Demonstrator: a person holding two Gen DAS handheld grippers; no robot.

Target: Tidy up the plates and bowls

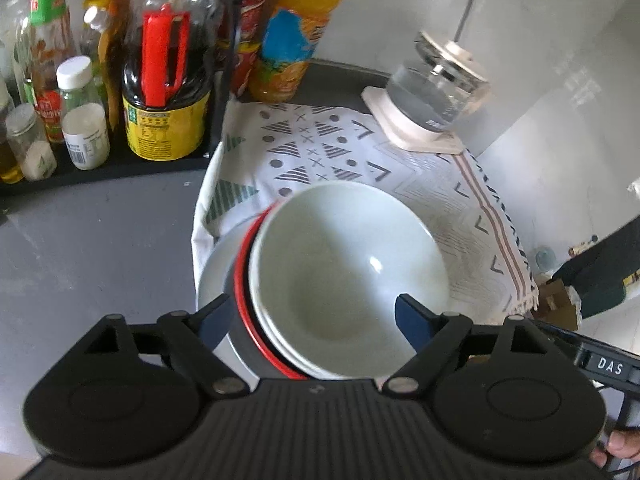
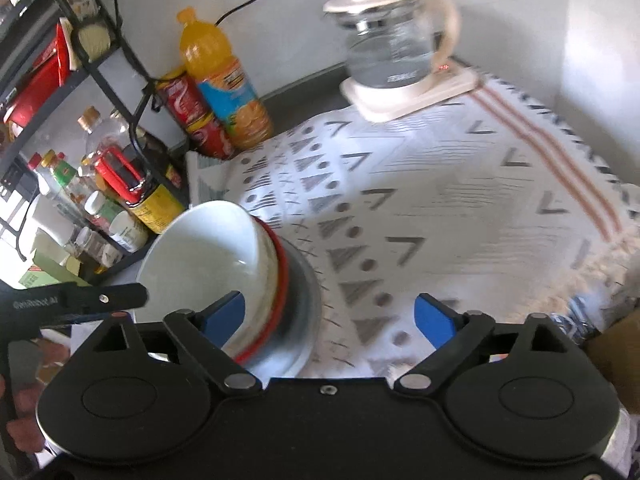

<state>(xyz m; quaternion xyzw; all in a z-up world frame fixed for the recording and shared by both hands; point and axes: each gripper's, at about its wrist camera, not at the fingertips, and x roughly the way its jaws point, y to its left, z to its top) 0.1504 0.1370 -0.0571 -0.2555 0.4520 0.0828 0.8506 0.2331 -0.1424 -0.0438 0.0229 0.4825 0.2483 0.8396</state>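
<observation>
While both tools are gaping wide, bowls (image 1: 344, 276) are sitting stacked on a plate (image 1: 212, 272).
Left tool (image 1: 316, 316) and right tool (image 2: 330, 312) are gripping nothing; cloth (image 2: 440, 200) is covering the tabletop (image 1: 92, 240).

Both left tongs (image 1: 315, 322) and right tongs (image 2: 330, 318) look alike — black ribbed housing, two round discs, angled black links on silver pivot pins, dark blue pads (image 1: 412, 322) at the tips — a small screw sits behind the right pair.
</observation>
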